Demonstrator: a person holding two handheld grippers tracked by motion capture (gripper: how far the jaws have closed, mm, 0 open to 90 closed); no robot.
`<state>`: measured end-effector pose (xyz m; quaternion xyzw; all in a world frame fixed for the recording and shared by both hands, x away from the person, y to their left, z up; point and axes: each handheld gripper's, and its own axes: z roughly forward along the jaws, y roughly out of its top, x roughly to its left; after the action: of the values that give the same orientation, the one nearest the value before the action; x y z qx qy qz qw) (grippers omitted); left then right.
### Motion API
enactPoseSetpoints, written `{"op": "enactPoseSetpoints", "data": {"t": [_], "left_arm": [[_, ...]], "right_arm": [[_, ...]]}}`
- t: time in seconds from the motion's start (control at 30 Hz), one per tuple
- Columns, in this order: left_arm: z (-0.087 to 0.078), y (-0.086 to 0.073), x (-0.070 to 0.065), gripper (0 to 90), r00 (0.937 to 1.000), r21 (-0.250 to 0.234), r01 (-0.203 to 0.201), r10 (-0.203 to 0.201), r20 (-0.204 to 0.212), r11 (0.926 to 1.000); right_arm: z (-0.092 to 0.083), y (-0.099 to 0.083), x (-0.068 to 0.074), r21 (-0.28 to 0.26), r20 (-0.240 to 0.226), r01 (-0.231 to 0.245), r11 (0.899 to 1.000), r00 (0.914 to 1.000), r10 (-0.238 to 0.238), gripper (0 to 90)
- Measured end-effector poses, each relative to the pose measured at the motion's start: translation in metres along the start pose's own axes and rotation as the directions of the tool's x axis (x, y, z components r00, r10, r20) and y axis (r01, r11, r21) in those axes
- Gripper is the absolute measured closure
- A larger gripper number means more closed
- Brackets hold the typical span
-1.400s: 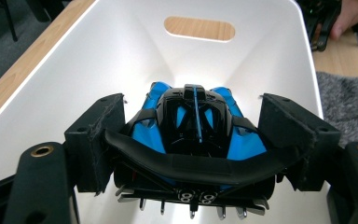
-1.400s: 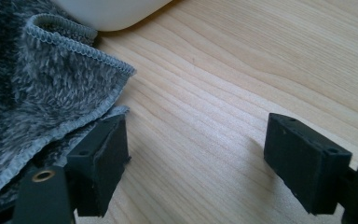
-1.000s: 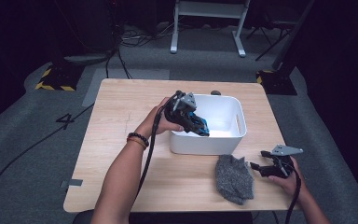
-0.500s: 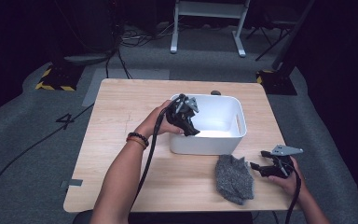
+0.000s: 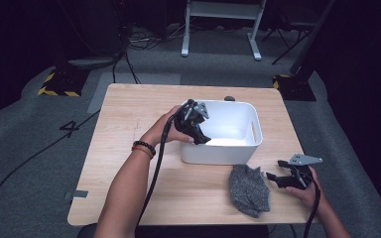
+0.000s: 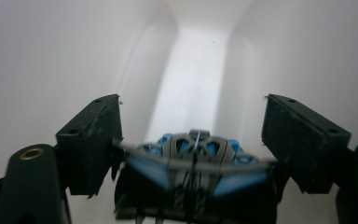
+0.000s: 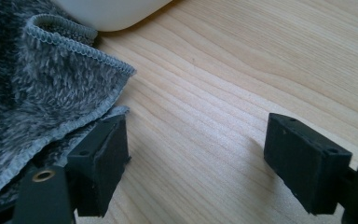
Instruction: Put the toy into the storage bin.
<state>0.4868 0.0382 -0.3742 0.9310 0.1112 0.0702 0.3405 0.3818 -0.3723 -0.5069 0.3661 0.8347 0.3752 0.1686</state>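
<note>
Hands hold two grippers over a wood table (image 5: 129,163). The left gripper (image 5: 198,134) is held by the left hand (image 5: 171,130), and it dips down into a white bin (image 5: 218,152) near the back of the table. Seen from inside the bin, the gripper's jaws stand partly apart, and they have just been opening. Nothing is pinched between the pads. White bin walls (image 6: 74,56) are all around them. A blurry blue and grey thing (image 6: 193,161) sits low between the jaws, close to the camera, and I cannot tell what it is. The right gripper (image 5: 274,177) is down at the near right of the table, held by the right hand (image 5: 307,191). It points left, at a grey cloth (image 5: 249,189). Its jaws stand wide apart and hold nothing. The cloth is fuzzy and lies crumpled on the table, just in front of the bin and close to its near wall. In the right gripper view, the cloth (image 7: 37,93) has a stitched edge that curls up near the bin's round corner (image 7: 112,11). The left pad (image 7: 100,158) is right at the cloth's edge, and it looks like a bit of cloth lies under it. The other pad (image 7: 303,158) hangs over bare wood (image 7: 214,93), well away from the cloth. Black cables (image 5: 154,173) trail back from both grippers toward the person. The floor (image 5: 39,163) around the table is grey carpet.
</note>
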Motion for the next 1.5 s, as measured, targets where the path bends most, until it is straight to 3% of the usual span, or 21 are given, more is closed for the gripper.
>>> {"op": "enactPoseSetpoints", "data": {"t": [0.63, 0.93, 1.07, 1.23, 1.5], "left_arm": [[-0.004, 0.000, -0.006, 19.2, 0.9998, -0.012, -0.017, 0.016, -0.013, 0.9998], [-0.012, -0.001, -0.007, 19.2, 0.9996, -0.057, -0.006, 0.004, -0.028, 0.9984], [-0.019, -0.002, -0.007, 19.2, 0.9989, -0.097, 0.000, -0.005, -0.047, 0.9953], [-0.028, -0.005, -0.011, 18.6, 0.9941, -0.148, 0.017, -0.033, -0.104, 0.9889], [-0.039, -0.008, -0.016, 18.6, 0.9884, -0.178, 0.009, -0.035, -0.148, 0.9841]], "right_arm": [[0.000, 0.000, 0.000, 0.000, 0.000, 0.003, 1.000, 1.0000, -0.003, 21.8], [0.000, 0.000, 0.000, -0.001, -0.001, 0.002, 1.000, 1.0000, -0.002, 21.8], [0.000, 0.000, 0.000, -0.001, -0.001, 0.002, 1.000, 1.0000, -0.002, 21.8], [0.000, 0.000, 0.000, 0.000, -0.001, 0.003, 1.000, 1.0000, -0.003, 21.8], [0.000, 0.000, 0.000, 0.000, 0.000, 0.003, 1.000, 1.0000, -0.003, 21.8]]}}
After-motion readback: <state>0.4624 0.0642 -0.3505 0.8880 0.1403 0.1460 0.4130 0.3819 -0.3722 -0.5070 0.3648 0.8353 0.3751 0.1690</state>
